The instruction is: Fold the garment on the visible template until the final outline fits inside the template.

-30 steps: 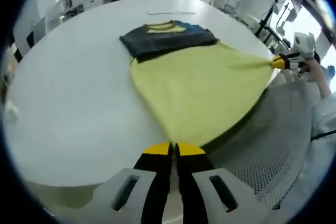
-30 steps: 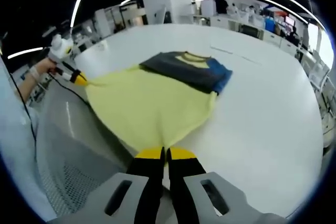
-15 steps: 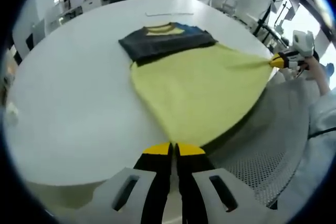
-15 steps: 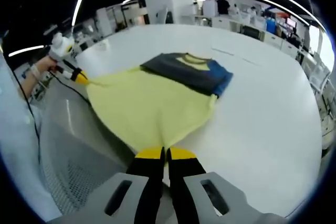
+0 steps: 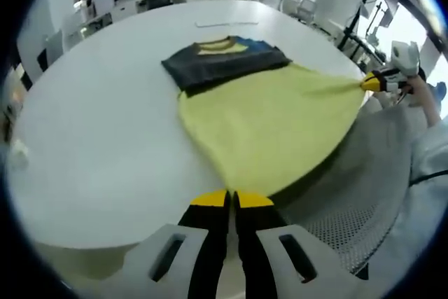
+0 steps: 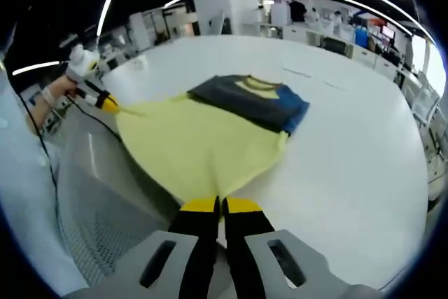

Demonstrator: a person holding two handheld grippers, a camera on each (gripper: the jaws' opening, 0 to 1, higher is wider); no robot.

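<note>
Left gripper (image 5: 232,199) and right gripper (image 6: 220,205) each pinch a hem corner of the soft yellow garment (image 5: 269,120), stretched taut past the smooth white table's (image 5: 105,124) near edge, its dark folded top lying mid-table.

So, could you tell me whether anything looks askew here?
The garment hangs off the table edge: each hand-held gripper, left and right, pinches a yellow hem corner, stretching it past the edge. Nothing looks damaged.
</note>
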